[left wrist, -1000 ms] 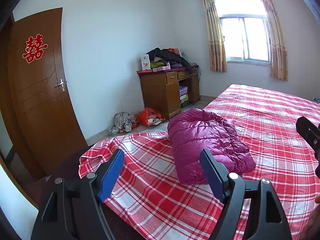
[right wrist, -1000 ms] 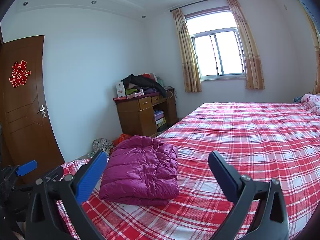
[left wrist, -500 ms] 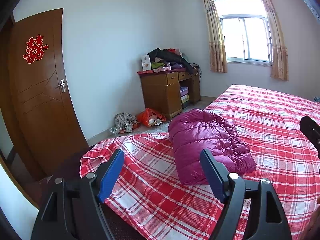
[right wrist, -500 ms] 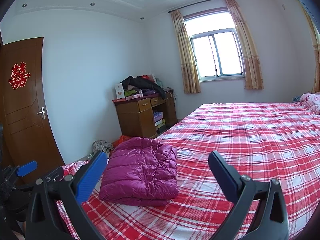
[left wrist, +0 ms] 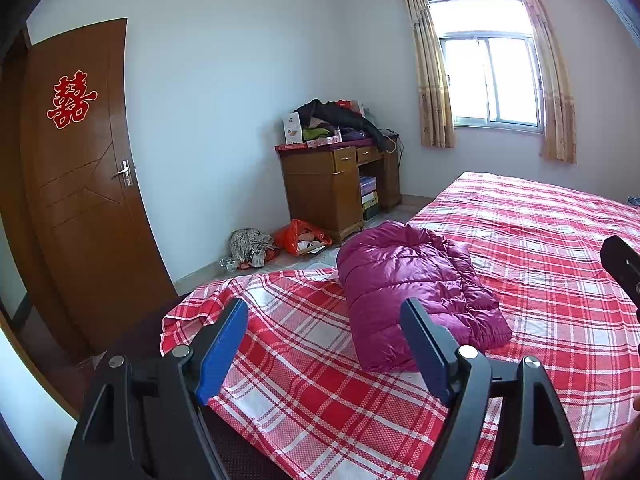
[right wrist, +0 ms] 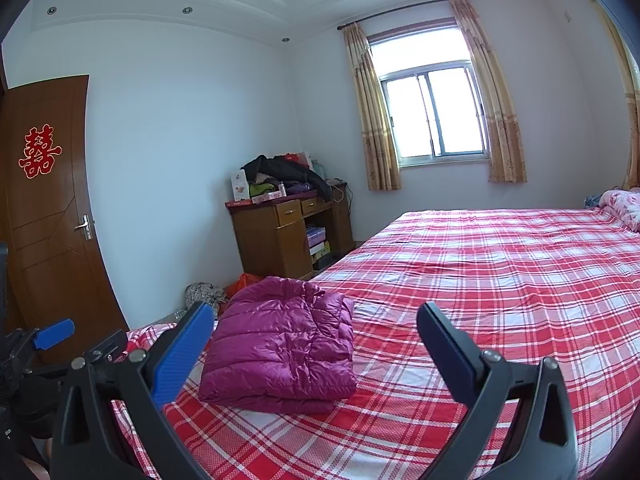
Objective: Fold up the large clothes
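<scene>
The purple jacket [right wrist: 280,344] lay folded on the bed [right wrist: 500,280], near its foot corner. Both grippers, left [left wrist: 324,344] and right [right wrist: 316,344], hung open, empty; any final tidying would best press edges flat.

- the jacket [right wrist: 280,344] is shiny magenta-purple with quilted stitching.
- the bedspread [right wrist: 500,280] under the jacket is a red and white plaid.
- the left gripper [left wrist: 324,344] and the right gripper [right wrist: 316,344] are black with blue pads [right wrist: 182,350].
- beyond the jacket, the door [left wrist: 80,184] is brown wood with a red emblem [left wrist: 71,100].
- the curtains [right wrist: 374,120] are beige with a faint floral print.
</scene>
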Tool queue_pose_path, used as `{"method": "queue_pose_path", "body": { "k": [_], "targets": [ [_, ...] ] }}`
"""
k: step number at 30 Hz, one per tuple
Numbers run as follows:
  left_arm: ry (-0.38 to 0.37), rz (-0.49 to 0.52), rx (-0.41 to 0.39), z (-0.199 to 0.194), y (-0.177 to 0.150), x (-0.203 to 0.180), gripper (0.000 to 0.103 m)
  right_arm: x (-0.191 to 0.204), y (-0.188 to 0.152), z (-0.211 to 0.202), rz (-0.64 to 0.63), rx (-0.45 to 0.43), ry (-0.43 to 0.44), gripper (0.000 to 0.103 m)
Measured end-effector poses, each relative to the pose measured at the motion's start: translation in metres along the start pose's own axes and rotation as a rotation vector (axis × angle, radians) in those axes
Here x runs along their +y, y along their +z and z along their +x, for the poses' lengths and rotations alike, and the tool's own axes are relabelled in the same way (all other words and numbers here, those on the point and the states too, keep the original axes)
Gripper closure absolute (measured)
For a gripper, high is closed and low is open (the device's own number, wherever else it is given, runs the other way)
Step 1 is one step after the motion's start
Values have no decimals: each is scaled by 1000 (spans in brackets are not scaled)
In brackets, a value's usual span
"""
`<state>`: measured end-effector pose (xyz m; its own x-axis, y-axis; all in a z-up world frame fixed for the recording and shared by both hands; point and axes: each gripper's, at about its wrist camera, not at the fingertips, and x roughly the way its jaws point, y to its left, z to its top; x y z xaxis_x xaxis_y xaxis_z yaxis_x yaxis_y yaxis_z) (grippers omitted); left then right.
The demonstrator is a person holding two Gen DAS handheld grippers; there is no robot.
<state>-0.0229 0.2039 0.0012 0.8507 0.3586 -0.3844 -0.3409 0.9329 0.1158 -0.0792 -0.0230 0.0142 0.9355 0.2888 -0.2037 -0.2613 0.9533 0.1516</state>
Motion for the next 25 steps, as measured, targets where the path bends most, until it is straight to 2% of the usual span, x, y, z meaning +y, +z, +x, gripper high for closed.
{"method": "queue_pose_path", "body": {
  "k": [13, 16, 20, 25],
  "targets": [
    [11, 3, 2, 2, 1, -2, 24, 0, 0, -1, -7, -3, -5, 0],
    [14, 8, 26, 7, 0, -2, 24, 1, 0, 0, -13, 0, -8, 0],
    [-35, -18, 71, 16, -3, 3, 24, 2, -1, 2, -13, 8, -9, 0],
    [-19, -3, 77, 21, -6, 3, 24, 1, -2, 4, -7, 14, -12, 0]
  ]
}}
